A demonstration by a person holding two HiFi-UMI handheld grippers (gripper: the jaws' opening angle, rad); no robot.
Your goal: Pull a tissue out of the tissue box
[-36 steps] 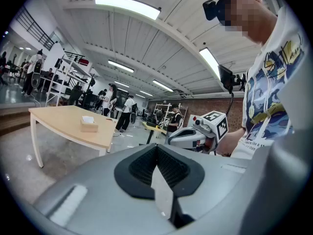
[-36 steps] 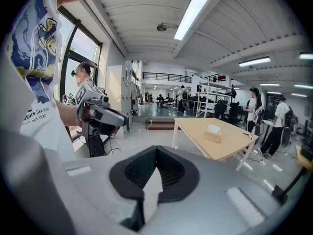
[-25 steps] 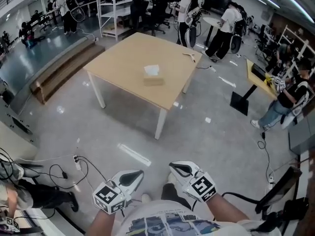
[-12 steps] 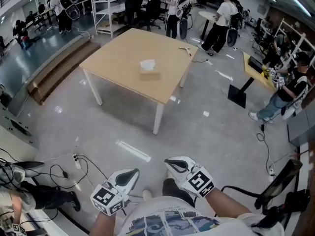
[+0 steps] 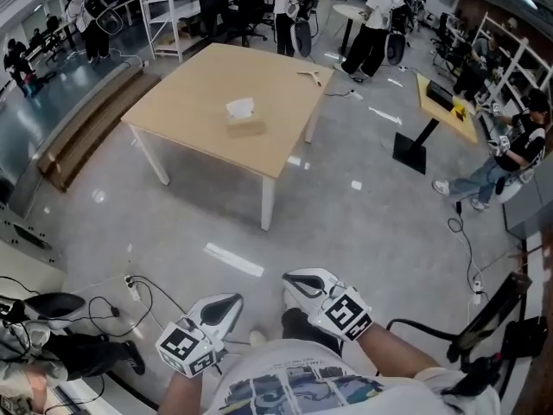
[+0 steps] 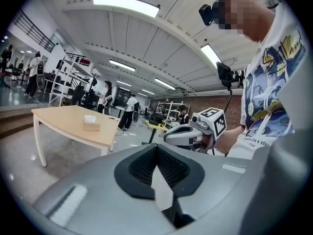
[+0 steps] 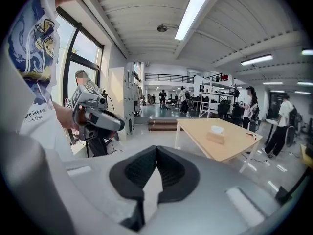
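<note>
A tan tissue box [image 5: 245, 127] with a white tissue [image 5: 239, 107] sticking out of its top stands near the middle of a light wooden table [image 5: 199, 93], far ahead across the floor. It also shows in the left gripper view as the box [image 6: 91, 124] and in the right gripper view as the box [image 7: 215, 136]. My left gripper [image 5: 230, 304] and right gripper [image 5: 295, 279] are held close to my body, side by side, both shut and empty. The pads meet at the tips in the left gripper [image 6: 156, 148] and right gripper [image 7: 156, 151].
Grey polished floor lies between me and the table. Cables and a power strip [image 5: 131, 285] lie on the floor at the left. A black-footed stand [image 5: 413, 150] is at the right, and several people [image 5: 375, 20] and shelves [image 5: 177, 7] are beyond the table. A small light object [image 5: 310, 76] lies near the table's far corner.
The table and tissue box have slid up and to the left in the head view. Both grippers keep their places near my body, still shut.
</note>
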